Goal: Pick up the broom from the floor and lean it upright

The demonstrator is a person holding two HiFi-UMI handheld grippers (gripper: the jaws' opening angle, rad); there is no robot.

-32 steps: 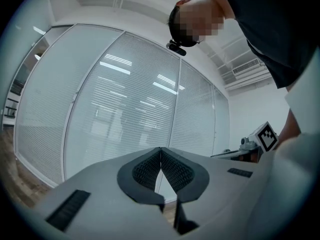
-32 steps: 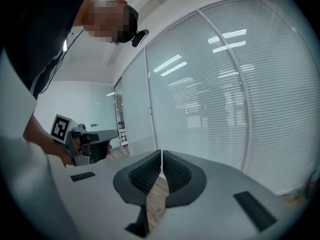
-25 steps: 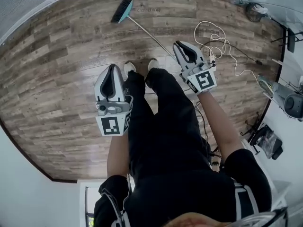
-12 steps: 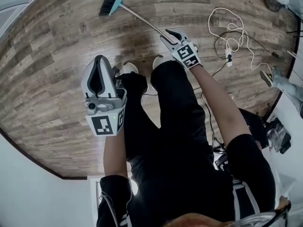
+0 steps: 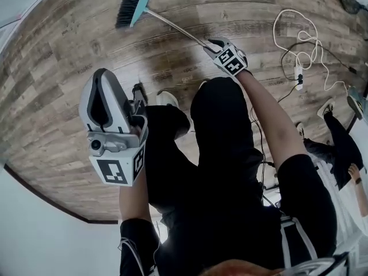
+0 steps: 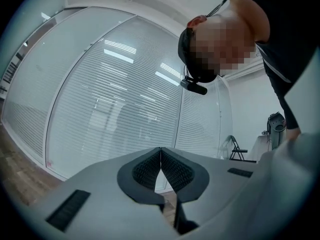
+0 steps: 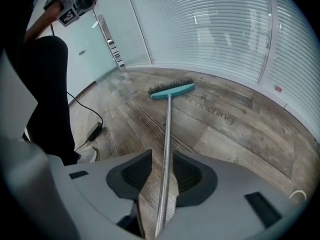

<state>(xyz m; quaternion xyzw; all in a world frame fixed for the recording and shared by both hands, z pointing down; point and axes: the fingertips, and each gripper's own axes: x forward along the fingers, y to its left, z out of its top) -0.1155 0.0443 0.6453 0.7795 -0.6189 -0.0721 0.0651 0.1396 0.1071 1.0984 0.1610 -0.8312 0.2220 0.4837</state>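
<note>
Right gripper reaches steeply down toward the wooden floor, and its jaws have just been opening: they now stand moderately wide with the broom handle running straight up the gap between them. In the right gripper view the thin metal handle passes between the 2 dark pads with a strip of floor showing on either side of it, so neither pad presses on it. From the right gripper the handle leads away to the teal broom head, which lies bristles-out on the boards just beside the printed word "Coaching". In the head view the broom lies flat and slanted, its head at the upper left and its handle end at the gripper, ahead of the person's white shoe. Left gripper is held level well apart from the broom, its jaws pressed together with nothing between them, facing the window blinds. White cable lies looped on the floor to the right.
</note>
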